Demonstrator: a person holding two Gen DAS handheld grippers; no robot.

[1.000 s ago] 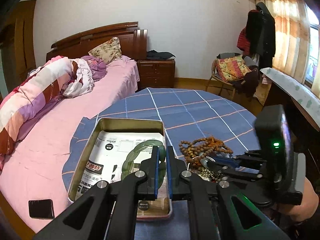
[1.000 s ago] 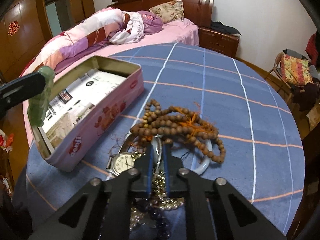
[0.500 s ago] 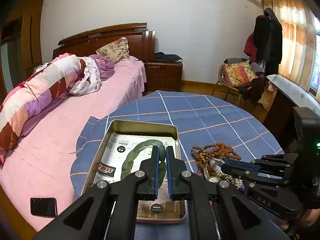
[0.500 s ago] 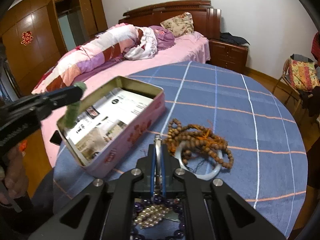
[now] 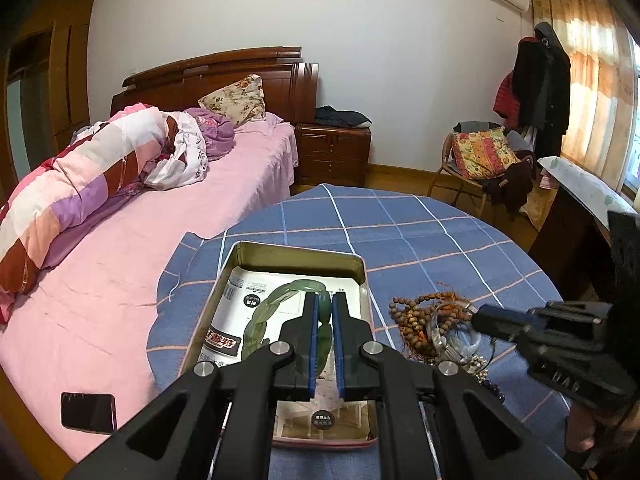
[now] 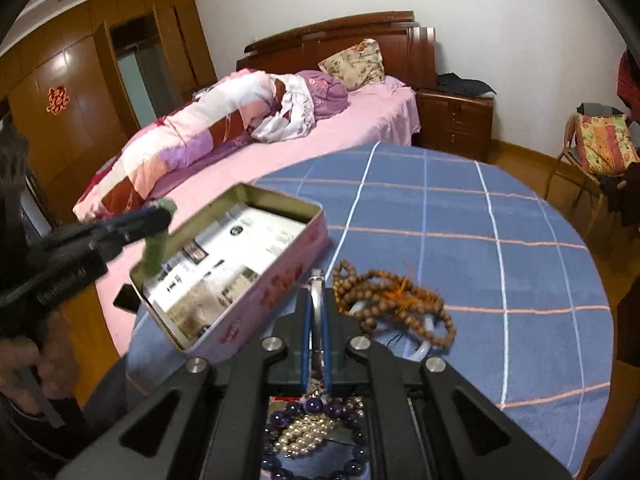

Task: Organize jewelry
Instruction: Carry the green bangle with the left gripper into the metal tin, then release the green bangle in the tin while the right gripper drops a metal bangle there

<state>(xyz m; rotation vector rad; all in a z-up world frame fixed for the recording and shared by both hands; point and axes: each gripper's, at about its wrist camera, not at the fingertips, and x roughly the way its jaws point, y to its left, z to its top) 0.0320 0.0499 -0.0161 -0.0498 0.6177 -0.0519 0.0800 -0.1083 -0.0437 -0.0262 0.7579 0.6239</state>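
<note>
1. Jade-green bangle (image 5: 280,312): clamped between the blue pads of the left gripper (image 5: 324,312), held over the open tin, upright on edge. In the right wrist view it hangs at 9 o'clock, above the tin's near corner (image 6: 157,245).
2. Tin box (image 5: 362,276): rectangular, pink-sided, lid off, lined with printed paper; stands on the table at the side nearest the bed.
3. Right gripper (image 6: 316,312): jaws pinched narrow on a thin silver-coloured metal band (image 6: 316,292), raised clear of the cloth; what else belongs to that piece cannot be told.
4. Wooden bead strand (image 6: 392,300): brown, with orange thread, heaped at 3 o'clock of the tin, lying partly over a clear bangle (image 6: 420,350).
5. Purple beads (image 6: 296,408) and pearl beads (image 6: 308,432): at 6 o'clock, under the right gripper's body.
6. Table (image 6: 460,208): round, covered in a blue cloth with white and orange check lines.
7. Bed (image 5: 120,280): pink sheet, at 9 o'clock of the table; rolled striped quilt, floral pillow, dark wooden headboard. A dark phone (image 5: 88,407) lies near its edge.
8. Room: wooden nightstand (image 5: 332,156) at 12 o'clock, chair with patterned cushion (image 5: 480,156) at 2 o'clock, dark coats (image 5: 544,80) hung by the curtained window.
</note>
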